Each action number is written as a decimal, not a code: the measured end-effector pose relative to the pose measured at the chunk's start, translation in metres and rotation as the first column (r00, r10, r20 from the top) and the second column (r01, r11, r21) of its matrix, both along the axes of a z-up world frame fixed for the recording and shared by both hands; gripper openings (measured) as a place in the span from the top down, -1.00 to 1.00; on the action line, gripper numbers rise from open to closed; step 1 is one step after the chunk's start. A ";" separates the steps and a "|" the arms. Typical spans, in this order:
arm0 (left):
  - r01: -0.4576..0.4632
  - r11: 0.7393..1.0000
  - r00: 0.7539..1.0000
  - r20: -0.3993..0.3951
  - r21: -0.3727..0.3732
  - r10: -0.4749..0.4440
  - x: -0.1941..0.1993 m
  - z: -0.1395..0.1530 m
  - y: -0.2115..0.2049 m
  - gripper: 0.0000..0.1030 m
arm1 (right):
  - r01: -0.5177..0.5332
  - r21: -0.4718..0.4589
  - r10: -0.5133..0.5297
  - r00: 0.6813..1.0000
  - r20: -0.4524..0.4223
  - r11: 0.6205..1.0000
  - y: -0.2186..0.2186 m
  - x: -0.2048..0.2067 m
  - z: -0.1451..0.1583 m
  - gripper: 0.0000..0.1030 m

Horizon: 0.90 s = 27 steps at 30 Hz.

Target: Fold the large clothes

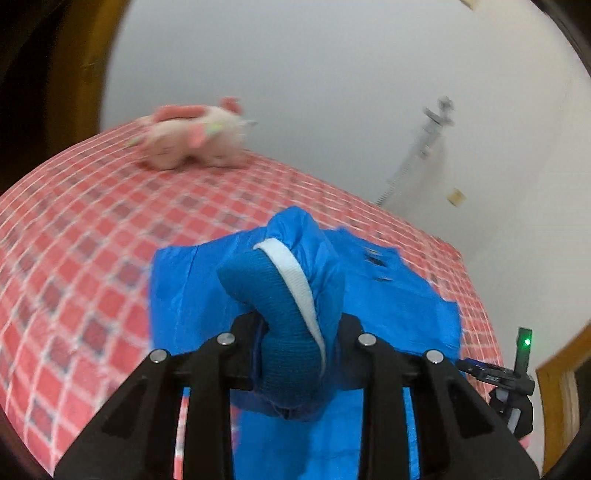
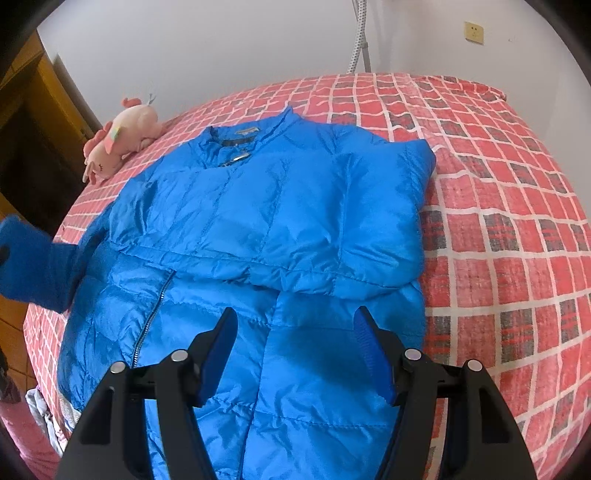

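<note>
A bright blue puffer jacket (image 2: 277, 206) lies front up on the red checked bed (image 2: 498, 221), collar towards the wall. One sleeve is folded across its chest (image 2: 332, 266). My left gripper (image 1: 299, 325) is shut on the other sleeve's knitted cuff (image 1: 266, 295), which has a white band, and holds it raised above the jacket body (image 1: 399, 295). That lifted sleeve (image 2: 33, 258) shows at the left edge of the right wrist view. My right gripper (image 2: 295, 321) hovers open over the jacket's lower half, with nothing between its blue pads (image 2: 373, 354).
A pink plush toy (image 2: 118, 144) lies near the bed's far left corner, close to the collar. Wooden furniture (image 2: 37, 110) stands to the left of the bed. A hose (image 2: 358, 37) and a socket (image 2: 474, 32) are at the white wall. Crumpled cloth (image 2: 40, 410) sits below the bed's near left edge.
</note>
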State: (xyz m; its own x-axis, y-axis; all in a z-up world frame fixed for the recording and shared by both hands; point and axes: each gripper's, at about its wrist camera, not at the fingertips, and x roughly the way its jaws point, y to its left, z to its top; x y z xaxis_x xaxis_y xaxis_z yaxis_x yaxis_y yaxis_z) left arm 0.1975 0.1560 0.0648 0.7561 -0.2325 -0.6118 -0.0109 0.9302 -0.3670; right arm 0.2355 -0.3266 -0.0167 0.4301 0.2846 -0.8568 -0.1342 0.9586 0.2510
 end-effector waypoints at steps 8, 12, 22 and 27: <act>0.171 0.983 0.984 -0.048 0.058 -0.169 0.067 -0.021 -0.104 0.49 | 0.002 -0.003 -0.002 1.000 -0.010 1.000 -0.004 0.004 -0.005 -0.27; 0.198 0.980 0.973 -0.127 0.036 -0.192 0.095 -0.057 -0.129 0.49 | 0.006 -0.003 -0.006 1.000 -0.015 1.000 -0.007 0.005 -0.007 -0.27; 0.277 0.954 0.931 -0.215 -0.113 -0.296 0.120 -0.121 -0.131 0.11 | 0.012 -0.023 -0.013 0.999 -0.037 1.000 -0.008 0.010 -0.018 -0.27; 0.319 0.939 0.934 -0.124 -0.132 -0.335 0.097 -0.091 -0.123 -0.26 | 0.011 -0.042 -0.013 0.999 -0.041 0.999 -0.004 0.012 -0.022 -0.27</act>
State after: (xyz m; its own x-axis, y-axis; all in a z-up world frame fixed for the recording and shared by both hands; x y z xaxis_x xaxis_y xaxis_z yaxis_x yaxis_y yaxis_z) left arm 0.2948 0.0335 -0.0264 0.5338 -0.5224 -0.6649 0.2271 0.8460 -0.4823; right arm 0.2471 -0.3309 -0.0388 0.3976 0.2437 -0.8846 -0.1131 0.9698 0.2163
